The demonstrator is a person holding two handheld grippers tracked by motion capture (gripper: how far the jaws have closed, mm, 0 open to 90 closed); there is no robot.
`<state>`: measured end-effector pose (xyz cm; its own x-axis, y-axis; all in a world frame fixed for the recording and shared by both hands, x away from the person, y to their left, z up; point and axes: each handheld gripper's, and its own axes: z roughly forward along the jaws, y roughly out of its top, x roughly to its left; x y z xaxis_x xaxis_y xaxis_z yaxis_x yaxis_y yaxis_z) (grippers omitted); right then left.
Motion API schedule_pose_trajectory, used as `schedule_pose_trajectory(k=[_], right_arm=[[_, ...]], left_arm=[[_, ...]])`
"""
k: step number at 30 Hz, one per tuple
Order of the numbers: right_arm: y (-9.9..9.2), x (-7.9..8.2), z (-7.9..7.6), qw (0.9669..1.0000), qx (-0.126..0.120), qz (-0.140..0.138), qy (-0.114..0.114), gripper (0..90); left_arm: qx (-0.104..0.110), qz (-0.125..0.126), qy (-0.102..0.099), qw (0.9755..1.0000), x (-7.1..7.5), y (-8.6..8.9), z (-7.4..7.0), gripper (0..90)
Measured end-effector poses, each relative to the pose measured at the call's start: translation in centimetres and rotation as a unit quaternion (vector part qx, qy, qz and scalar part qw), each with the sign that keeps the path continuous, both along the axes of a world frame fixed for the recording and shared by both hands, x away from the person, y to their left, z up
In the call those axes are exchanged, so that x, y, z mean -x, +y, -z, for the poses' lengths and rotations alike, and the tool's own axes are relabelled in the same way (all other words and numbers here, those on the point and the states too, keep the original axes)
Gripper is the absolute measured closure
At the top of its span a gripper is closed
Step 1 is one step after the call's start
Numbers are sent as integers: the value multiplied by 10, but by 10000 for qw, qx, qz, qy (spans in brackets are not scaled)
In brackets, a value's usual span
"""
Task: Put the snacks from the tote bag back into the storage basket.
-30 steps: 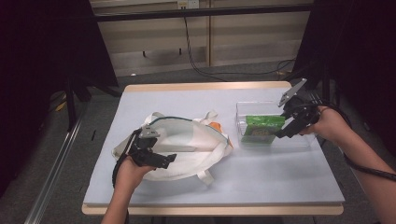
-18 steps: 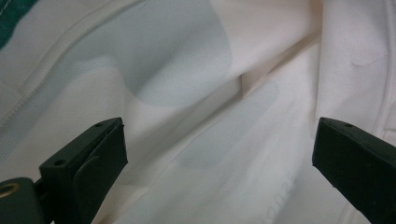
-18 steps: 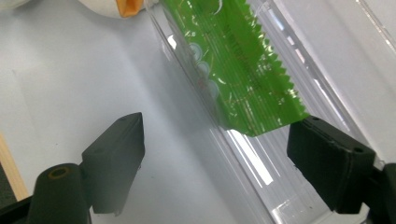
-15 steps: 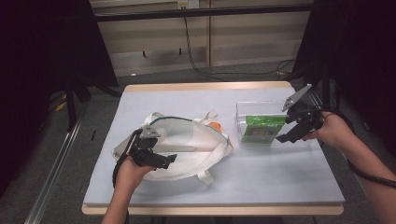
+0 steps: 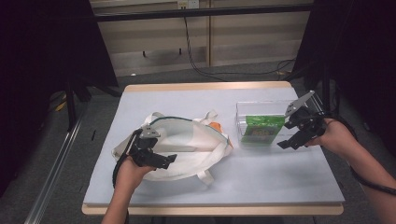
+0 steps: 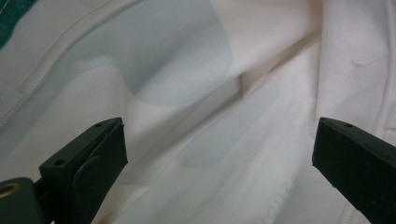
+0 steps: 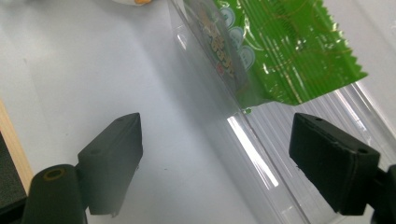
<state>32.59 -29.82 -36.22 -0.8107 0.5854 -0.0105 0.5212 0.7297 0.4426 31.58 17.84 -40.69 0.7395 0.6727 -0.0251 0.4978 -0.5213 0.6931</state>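
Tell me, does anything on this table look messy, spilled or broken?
Nothing looks spilled or broken. The white tote bag lies rumpled and flat on the table, with something orange peeking out at its far edge. The green snack packet sits tidily inside the clear box.

The tote bag [image 5: 187, 144] at lower left is matt off-white woven cloth with stitched seams; the packet [image 7: 280, 51] at upper right is glossy green crinkled foil-like plastic; the box [image 5: 243, 116] around it is clear, shiny ribbed plastic; the table [image 5: 261, 182] is smooth matt grey-blue with a pale wood edge.
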Motion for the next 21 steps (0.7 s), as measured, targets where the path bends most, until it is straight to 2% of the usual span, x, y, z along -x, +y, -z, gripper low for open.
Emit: schedule_pose_trajectory(k=[14,15,16,19,21], right_arm=[[1,15,9,9997,-210,-81,5,167],[1,16,10,9996,-212,-173,-20,166],[2,17,10,9997,-209,-135,34,165],[4,21,13,9993,-289,-247,-3,165],[5,23,14,9992,-334,-208,25,165]], left_arm=[[17,6,1,10000,0,0,0,32],[27,0,2,10000,0,0,0,32],[24,2,2,10000,0,0,0,32],[33,33,1,10000,0,0,0,32],[35,30,3,10000,0,0,0,32]])
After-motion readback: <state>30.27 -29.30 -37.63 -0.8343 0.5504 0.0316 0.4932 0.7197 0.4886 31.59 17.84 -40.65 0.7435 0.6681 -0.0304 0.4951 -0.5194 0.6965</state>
